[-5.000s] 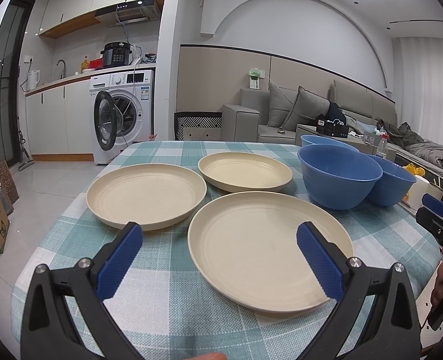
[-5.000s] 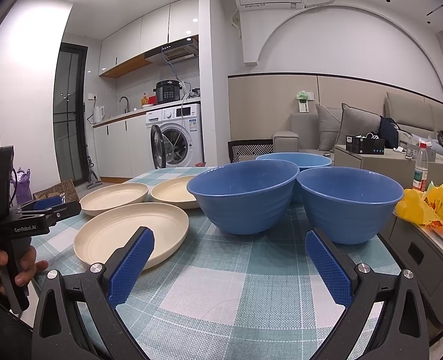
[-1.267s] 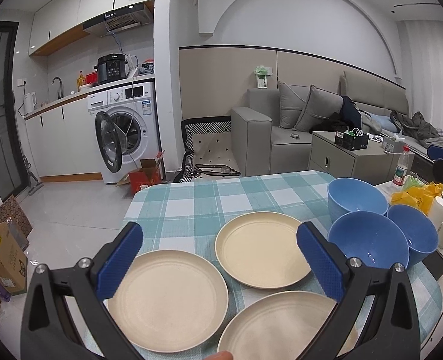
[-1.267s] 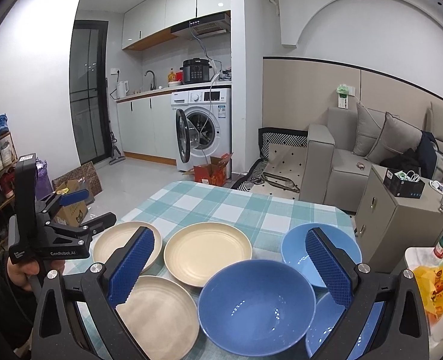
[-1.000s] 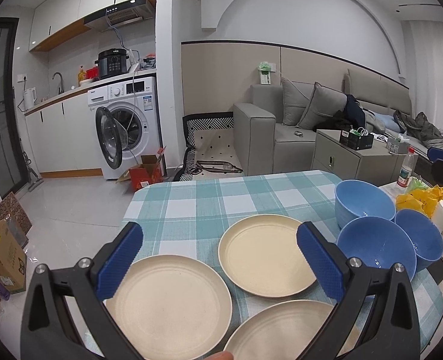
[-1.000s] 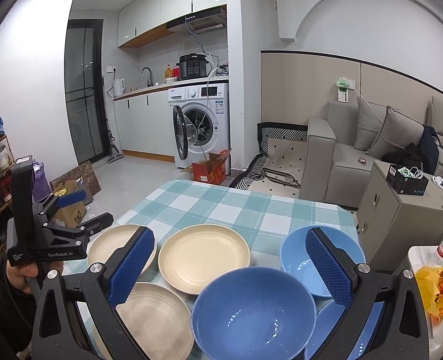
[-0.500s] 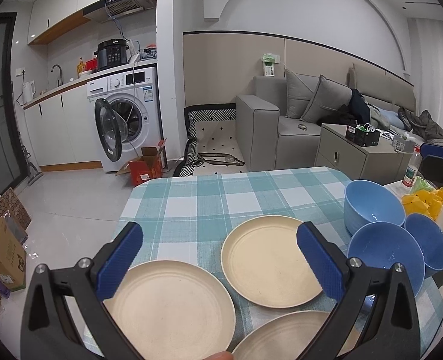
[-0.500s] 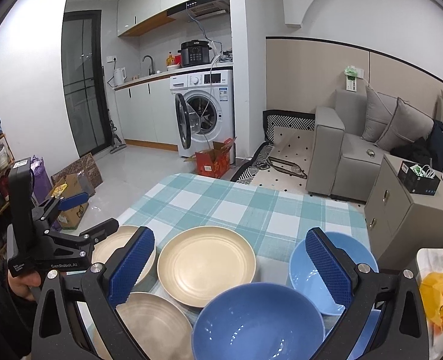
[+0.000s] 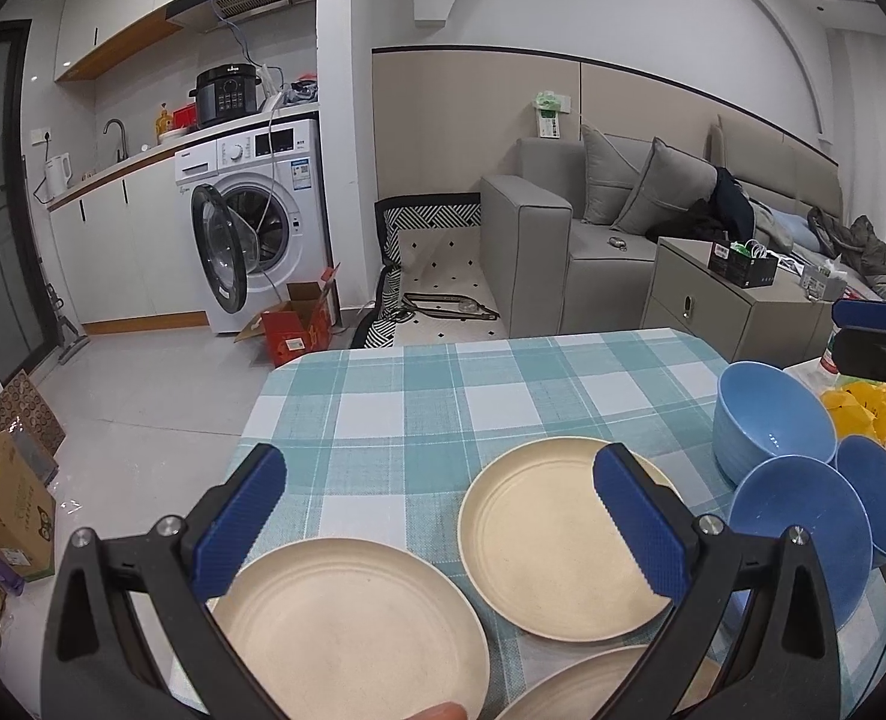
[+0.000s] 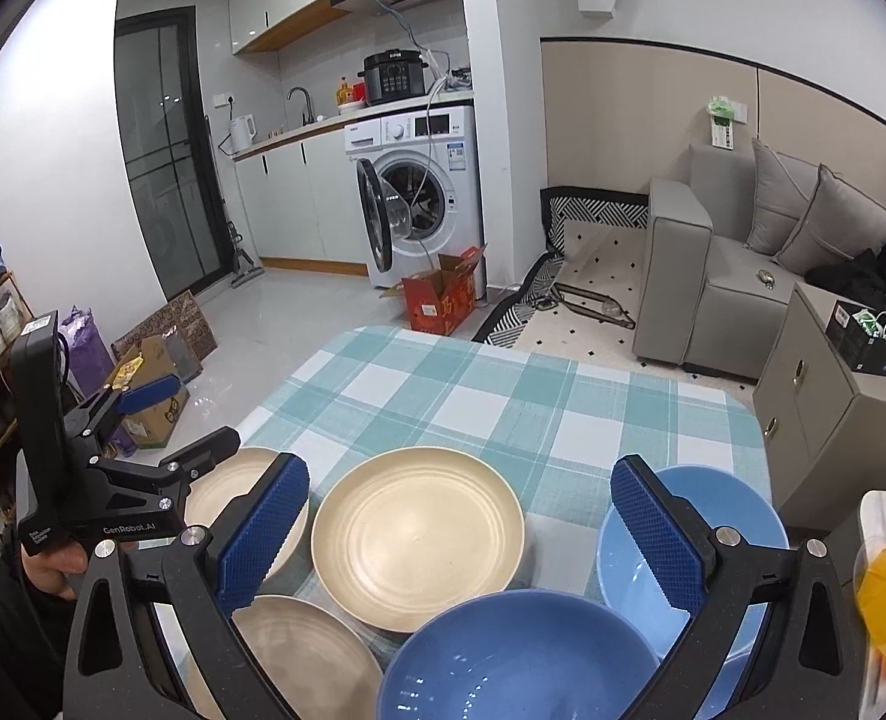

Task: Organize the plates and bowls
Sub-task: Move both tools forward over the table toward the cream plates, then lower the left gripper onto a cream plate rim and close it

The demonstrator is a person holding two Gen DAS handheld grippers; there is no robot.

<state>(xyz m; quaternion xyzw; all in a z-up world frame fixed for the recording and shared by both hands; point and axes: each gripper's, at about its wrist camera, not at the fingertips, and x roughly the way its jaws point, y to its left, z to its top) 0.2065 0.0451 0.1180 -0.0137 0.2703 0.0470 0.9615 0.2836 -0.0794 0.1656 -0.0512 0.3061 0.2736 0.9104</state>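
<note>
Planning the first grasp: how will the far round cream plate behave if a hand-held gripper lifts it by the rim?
The far round cream plate looks thin and matte, so probably light and stiff. Its shallow raised rim should suit a pinch, though it lies flat on the checked tablecloth, so getting under may be awkward. It seems unlikely to roll.

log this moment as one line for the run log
phase: pre-grasp | left gripper: open, over plates, holding nothing | right gripper: open, over bowls, holding nothing | plates: three, unstacked | bowls: three, unstacked | tablecloth: checked
</note>
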